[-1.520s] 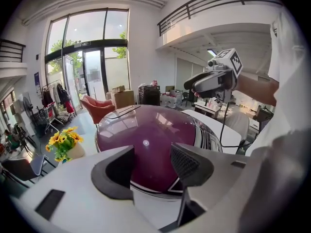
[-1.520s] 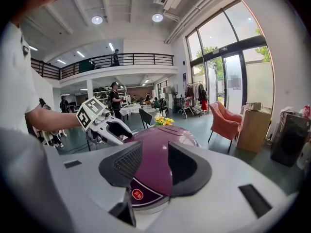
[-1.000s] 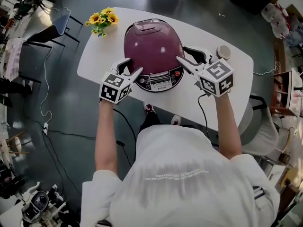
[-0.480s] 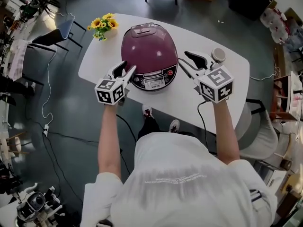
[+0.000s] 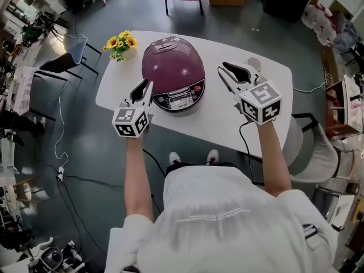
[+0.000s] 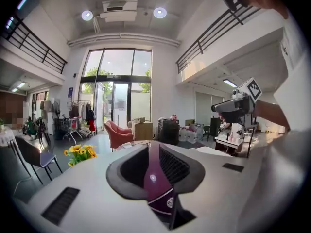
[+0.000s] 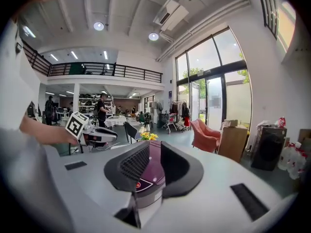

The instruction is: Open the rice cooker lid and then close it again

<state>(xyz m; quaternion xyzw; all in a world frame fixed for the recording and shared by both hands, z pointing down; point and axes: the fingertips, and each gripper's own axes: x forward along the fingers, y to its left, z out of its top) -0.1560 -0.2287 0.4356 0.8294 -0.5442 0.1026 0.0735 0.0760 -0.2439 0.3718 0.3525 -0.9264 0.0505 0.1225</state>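
**A:** Rice cooker (image 5: 173, 73) sits mid-table (image 5: 227, 124), lid (image 5: 170, 61) shut, control panel (image 5: 181, 100) facing the person. Which gripper is nearer?

**B:** The left gripper (image 5: 145, 85), just beside its front-left flank. The right gripper (image 5: 222, 70) stands apart on the other side, pointing across at it.

**A:** Jaws?

**B:** Both pairs have just been closing, down to a narrow slit (nothing between either pair, the cooker only shows beyond the gap). I'd judge either one must move inward to reach the lid.
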